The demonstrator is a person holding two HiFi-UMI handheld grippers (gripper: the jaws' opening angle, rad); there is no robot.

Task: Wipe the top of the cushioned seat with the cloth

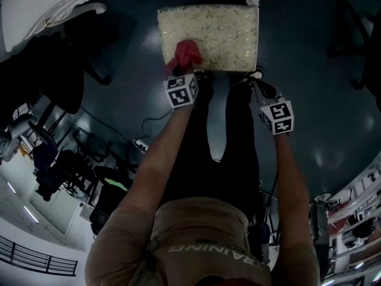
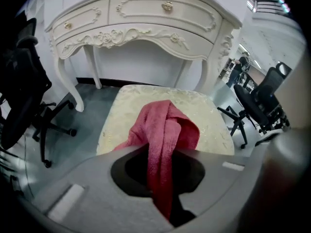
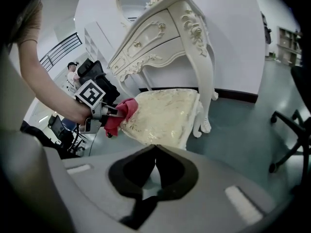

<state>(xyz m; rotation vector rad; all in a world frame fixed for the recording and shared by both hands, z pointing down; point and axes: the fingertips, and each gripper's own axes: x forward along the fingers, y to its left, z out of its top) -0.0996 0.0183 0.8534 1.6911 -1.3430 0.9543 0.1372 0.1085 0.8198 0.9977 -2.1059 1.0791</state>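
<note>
The cushioned seat (image 1: 211, 34) is a cream stool with a gold pattern, also seen in the left gripper view (image 2: 214, 125) and the right gripper view (image 3: 160, 113). A red cloth (image 1: 186, 55) (image 2: 163, 140) (image 3: 116, 114) lies bunched on its near left corner. My left gripper (image 1: 184, 73) (image 2: 163, 178) is shut on the cloth, right at the seat's near edge. My right gripper (image 1: 257, 77) (image 3: 154, 154) is shut on nothing, just off the seat's near right corner.
An ornate white dressing table (image 2: 141, 23) (image 3: 165, 33) stands behind the seat. Black office chairs stand at the left (image 2: 24, 96) and right (image 2: 265, 103). The floor (image 1: 309, 100) is dark and glossy. My legs in dark trousers (image 1: 220, 136) stand right before the seat.
</note>
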